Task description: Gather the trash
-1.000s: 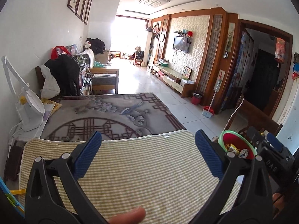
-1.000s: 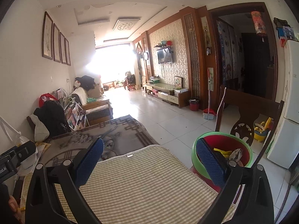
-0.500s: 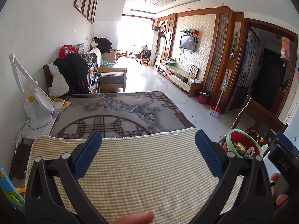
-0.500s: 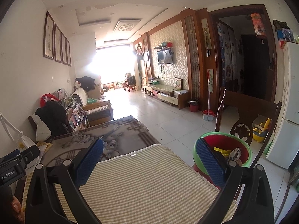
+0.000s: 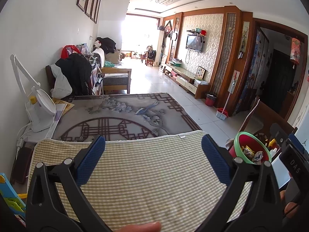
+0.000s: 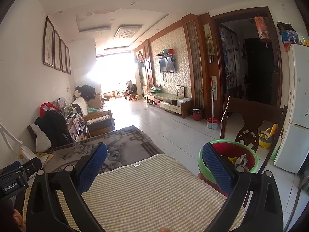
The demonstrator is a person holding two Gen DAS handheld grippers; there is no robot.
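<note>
A red bin with a green rim (image 5: 251, 148) (image 6: 231, 154) stands off the table's right edge and holds several crumpled wrappers (image 5: 255, 154). My left gripper (image 5: 153, 158) hangs open over a yellow checked mat (image 5: 150, 174), nothing between its blue pads. The right gripper (image 6: 154, 166) is open too, above the same mat (image 6: 146, 189), with its right pad in front of the bin's rim. No trash shows on the mat. The right gripper's body (image 5: 293, 166) appears at the right edge of the left wrist view.
The mat lies on a table with a grey patterned cover (image 5: 119, 116). A white desk lamp (image 5: 36, 112) stands at the table's left. A dark wooden chair (image 6: 253, 123) stands behind the bin. A white fridge (image 6: 297, 116) is at the far right.
Both grippers have tilted upward a little, so more of the room and ceiling shows. Both stay open and empty over the mat.
</note>
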